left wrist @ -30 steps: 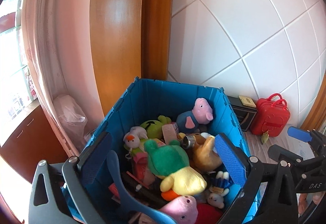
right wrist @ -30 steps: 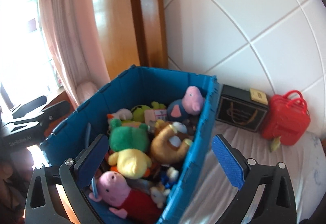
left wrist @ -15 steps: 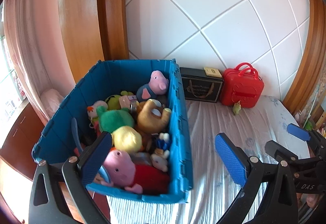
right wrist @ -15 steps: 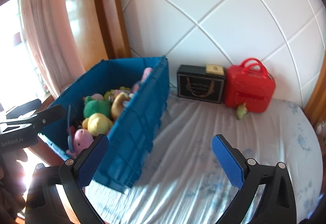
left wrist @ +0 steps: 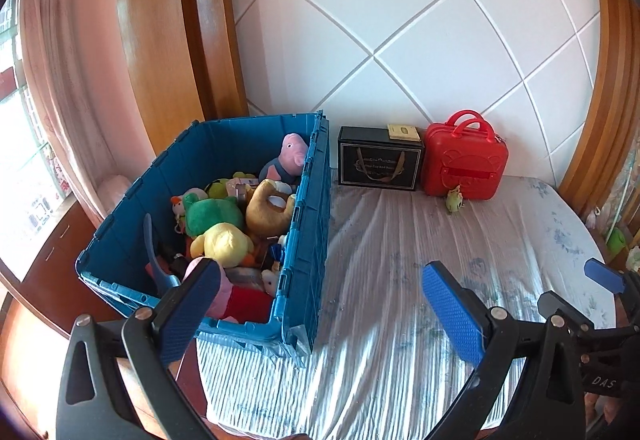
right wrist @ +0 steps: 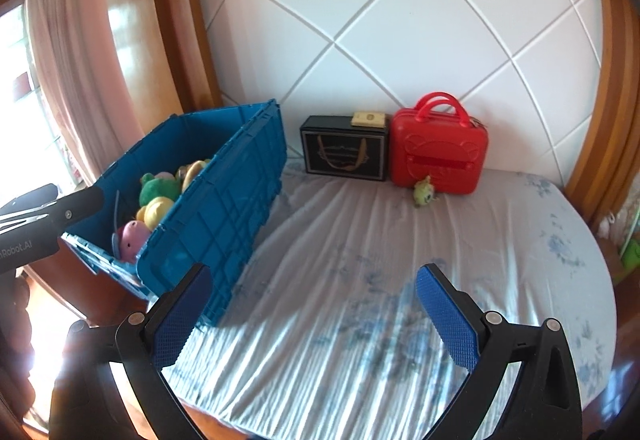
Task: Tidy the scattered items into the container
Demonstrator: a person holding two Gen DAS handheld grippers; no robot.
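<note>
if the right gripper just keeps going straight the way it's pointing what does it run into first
Most likely the bed sheet. The right gripper is open, empty and angled down at bare sheet. The blue crate sits left of that line; the small green toy and red case lie farther back. Depth is uncertain.

The ribbed blue plastic crate (left wrist: 308, 240) looks matt, and soft fuzzy plush toys (left wrist: 218, 214) lie inside it. The pale striped cloth sheet (right wrist: 360, 280) is wrinkled with a slight sheen. The red hard-shell plastic case (right wrist: 438, 156) is smooth, the orange-brown wooden frame (left wrist: 160, 40) glossy with lacquer. The textured blue gripper pads (right wrist: 448, 324) look rubbery on black matt plastic.
</note>
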